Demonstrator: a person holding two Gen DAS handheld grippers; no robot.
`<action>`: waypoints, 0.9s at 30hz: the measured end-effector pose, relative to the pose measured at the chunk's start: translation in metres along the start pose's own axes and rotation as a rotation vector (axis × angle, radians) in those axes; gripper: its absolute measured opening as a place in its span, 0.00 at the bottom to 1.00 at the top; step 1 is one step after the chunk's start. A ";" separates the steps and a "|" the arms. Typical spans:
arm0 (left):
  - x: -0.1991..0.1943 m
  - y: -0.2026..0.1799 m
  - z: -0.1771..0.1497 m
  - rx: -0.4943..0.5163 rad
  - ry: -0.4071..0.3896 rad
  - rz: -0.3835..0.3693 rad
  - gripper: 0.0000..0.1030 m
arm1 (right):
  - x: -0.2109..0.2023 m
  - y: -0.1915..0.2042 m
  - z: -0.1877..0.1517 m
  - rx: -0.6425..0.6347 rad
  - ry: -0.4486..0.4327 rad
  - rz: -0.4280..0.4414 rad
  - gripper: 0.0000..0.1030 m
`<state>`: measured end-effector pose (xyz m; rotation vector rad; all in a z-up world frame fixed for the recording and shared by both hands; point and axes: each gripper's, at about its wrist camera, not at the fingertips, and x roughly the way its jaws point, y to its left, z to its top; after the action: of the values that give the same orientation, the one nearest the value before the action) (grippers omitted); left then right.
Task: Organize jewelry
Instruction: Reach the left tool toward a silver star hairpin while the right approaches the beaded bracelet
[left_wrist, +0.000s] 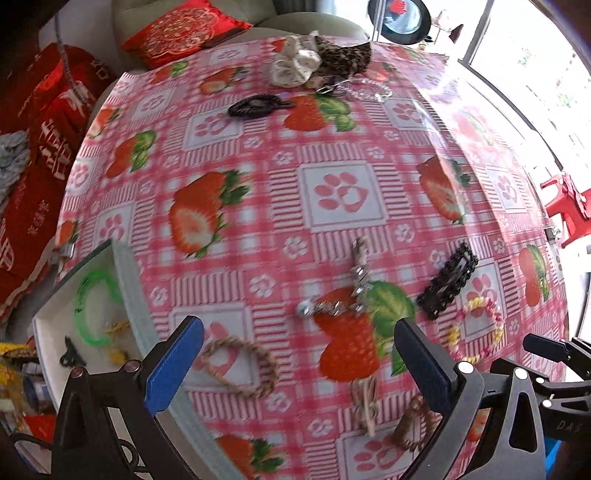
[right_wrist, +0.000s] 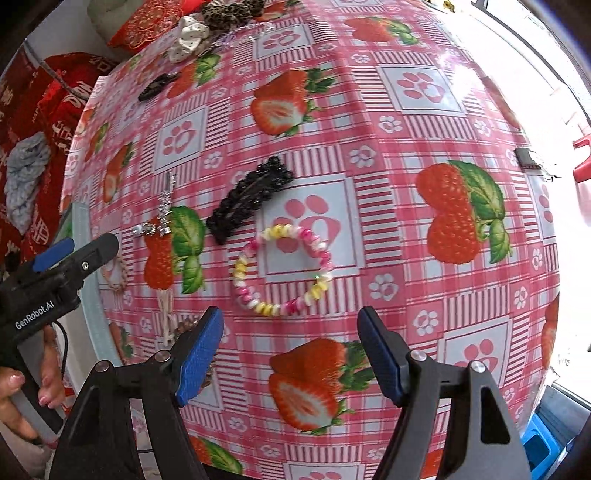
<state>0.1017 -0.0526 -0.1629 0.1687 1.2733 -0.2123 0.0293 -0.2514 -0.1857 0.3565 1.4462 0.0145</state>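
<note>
Between the wide-open blue fingers of the right gripper (right_wrist: 290, 354) is only the strawberry tablecloth (right_wrist: 424, 155); nothing is held. Just beyond its tips lies a pink and yellow bead bracelet (right_wrist: 282, 271), with a black hair clip (right_wrist: 249, 201) beside it. Off to the left, the left gripper (left_wrist: 299, 363) also stands wide and empty above a braided bracelet (left_wrist: 242, 367). A white tray (left_wrist: 51, 332) at the table's edge holds a green bangle (left_wrist: 96, 306).
</note>
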 end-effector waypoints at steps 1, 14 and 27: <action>0.002 -0.002 0.002 0.005 -0.002 -0.005 1.00 | 0.000 -0.002 0.002 0.000 -0.003 -0.003 0.75; 0.030 -0.023 0.024 0.043 0.017 -0.016 0.82 | 0.011 0.002 0.045 0.004 -0.028 0.032 0.75; 0.056 -0.037 0.025 0.099 0.065 -0.052 0.50 | 0.023 0.001 0.068 0.104 -0.017 0.115 0.67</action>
<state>0.1316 -0.0977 -0.2098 0.2294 1.3336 -0.3170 0.0989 -0.2609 -0.2024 0.5234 1.4112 0.0294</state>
